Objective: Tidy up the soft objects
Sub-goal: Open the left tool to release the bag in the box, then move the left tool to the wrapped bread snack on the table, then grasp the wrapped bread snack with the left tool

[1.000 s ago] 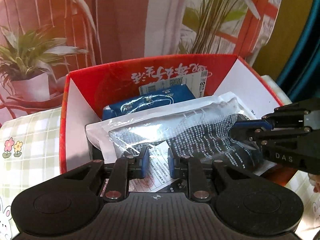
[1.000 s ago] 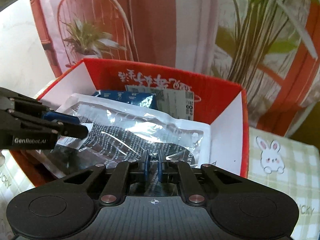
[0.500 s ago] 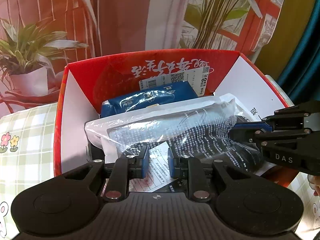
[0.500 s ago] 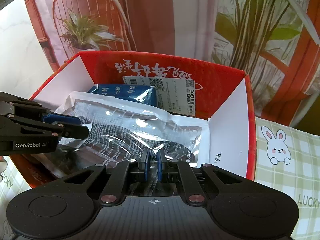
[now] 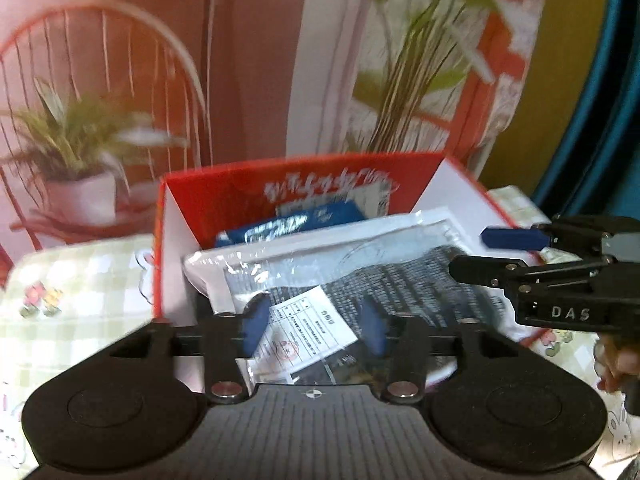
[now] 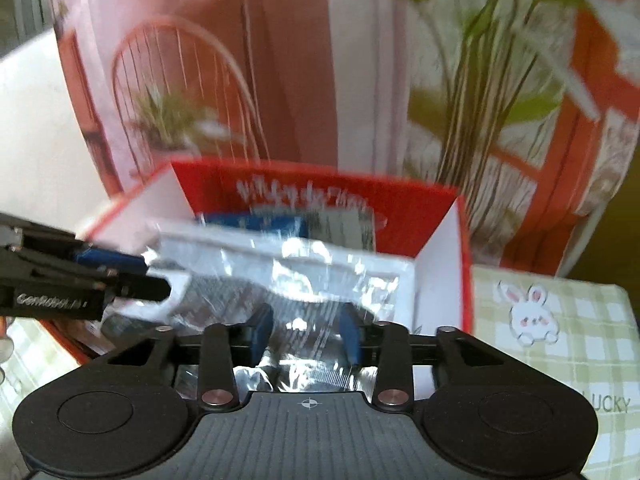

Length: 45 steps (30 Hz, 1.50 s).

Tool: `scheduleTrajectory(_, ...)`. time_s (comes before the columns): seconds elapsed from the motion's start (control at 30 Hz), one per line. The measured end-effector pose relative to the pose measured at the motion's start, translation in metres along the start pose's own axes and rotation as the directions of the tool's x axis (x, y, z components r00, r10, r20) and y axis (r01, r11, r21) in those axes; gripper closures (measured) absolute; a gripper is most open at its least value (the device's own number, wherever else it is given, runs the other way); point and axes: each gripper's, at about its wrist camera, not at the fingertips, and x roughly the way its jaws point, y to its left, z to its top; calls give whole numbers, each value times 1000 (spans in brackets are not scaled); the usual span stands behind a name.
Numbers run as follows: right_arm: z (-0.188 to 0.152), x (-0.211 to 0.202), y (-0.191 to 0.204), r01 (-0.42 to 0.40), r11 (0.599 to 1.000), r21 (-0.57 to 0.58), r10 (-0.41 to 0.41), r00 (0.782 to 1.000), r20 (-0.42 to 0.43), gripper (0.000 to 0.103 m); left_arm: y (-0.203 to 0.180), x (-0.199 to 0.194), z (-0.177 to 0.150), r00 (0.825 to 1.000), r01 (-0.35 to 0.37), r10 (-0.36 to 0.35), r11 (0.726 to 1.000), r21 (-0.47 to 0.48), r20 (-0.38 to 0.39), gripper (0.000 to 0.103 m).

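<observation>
Two handheld grippers release a clear plastic packet (image 5: 360,276) of dark knitwear that lies across the top of a red cardboard box (image 5: 304,184) on a checked tabletop (image 5: 72,280), partly covering a blue pack (image 5: 292,224) toward the far wall. The left gripper (image 5: 314,320) has its jaws opening, blue pads clear on either side of the packet's white label (image 5: 304,332); the right gripper (image 6: 306,332) is likewise opening over the glossy near-right corner, no pad visibly pressing. To finish the step cleanly, both grippers would do best to spread fully before withdrawing, then back straight away from the near rim so no pad snags the slippery film and tips the packet out.
</observation>
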Motion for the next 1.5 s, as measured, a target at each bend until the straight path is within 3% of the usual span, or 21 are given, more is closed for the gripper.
scheduleTrajectory(0.07, -2, -19, -1, 7, 1000, -7, -6, 998, 65, 37, -5, -20, -6, 999, 1, -1, 1000, -1, 44, 29)
scheduleTrajectory(0.2, -8, -53, -1, -1, 1000, -5, 2, 987, 159, 5, -15, -51, -27, 997, -8, 11, 999, -32, 82, 18)
scheduleTrajectory(0.27, -13, -69, 0, -2, 1000, 3, 2, 982, 191, 1, -19, -64, -41, 996, -11, 15, 999, -47, 85, 17)
scheduleTrajectory(0.4, -33, -102, -1, -13, 1000, -6, 14, 974, 227, 1, -33, -80, -77, 999, 23, -21, 999, -49, 43, 17)
scheduleTrajectory(0.57, -76, -129, 3, -36, 999, -1, 36, 983, 180, 2, -47, -80, -124, 994, 96, -100, 991, -97, -41, 18)
scheduleTrajectory(0.7, -121, -132, 7, -59, 998, 32, 57, 995, 78, 10, -56, -71, -155, 979, 154, -174, 974, -165, -108, 21)
scheduleTrajectory(0.77, -143, -132, 9, -66, 997, 44, 65, 998, 20, 14, -60, -66, -167, 969, 175, -202, 968, -181, -141, 28)
scheduleTrajectory(1.0, -204, -131, 17, -124, 987, 101, 138, 980, -144, 35, -73, -54, -189, 938, 249, -293, 942, -223, -188, 37)
scheduleTrajectory(1.13, -216, -135, 17, -150, 979, 135, 173, 969, -175, 39, -79, -53, -193, 926, 276, -322, 933, -229, -196, 45)
scheduleTrajectory(1.27, -220, -132, 18, -195, 967, 166, 224, 957, -186, 51, -79, -46, -197, 915, 282, -339, 925, -254, -219, 56)
scheduleTrajectory(1.5, -214, -121, 21, -232, 958, 171, 262, 948, -181, 53, -68, -41, -200, 915, 275, -348, 908, -316, -203, 54)
